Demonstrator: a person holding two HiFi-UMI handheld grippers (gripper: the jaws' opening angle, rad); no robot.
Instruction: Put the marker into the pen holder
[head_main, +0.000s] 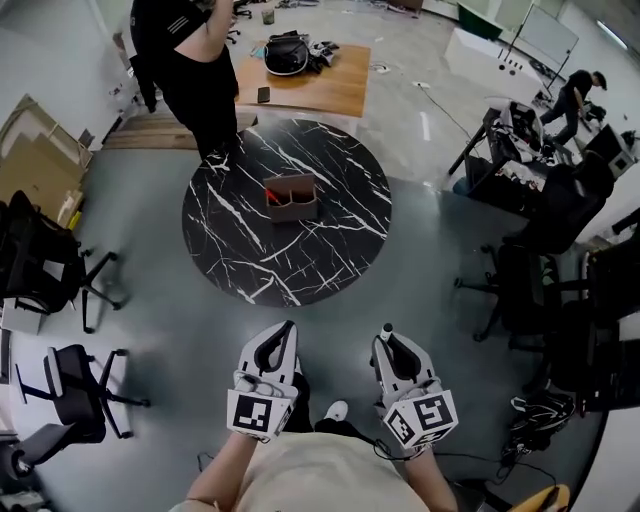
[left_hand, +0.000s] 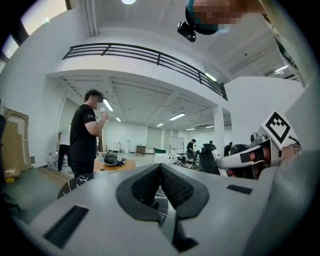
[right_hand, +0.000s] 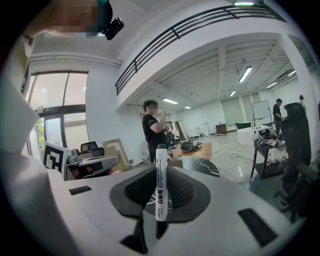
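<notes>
Your right claw (right_hand: 161, 192) pinched the marker (right_hand: 160, 170) upright between its jaws, your left claw (left_hand: 161, 175) sat closed on nothing at its 9 o'clock, and the holder (head_main: 291, 198) stood on the round black table (head_main: 340, 250) toward 12 o'clock, well apart from both.

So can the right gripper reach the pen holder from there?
Probably not yet: the pen holder stands on the round table, well ahead of the right gripper holding the marker. Only floor lies between, so stepping closer should do.
</notes>
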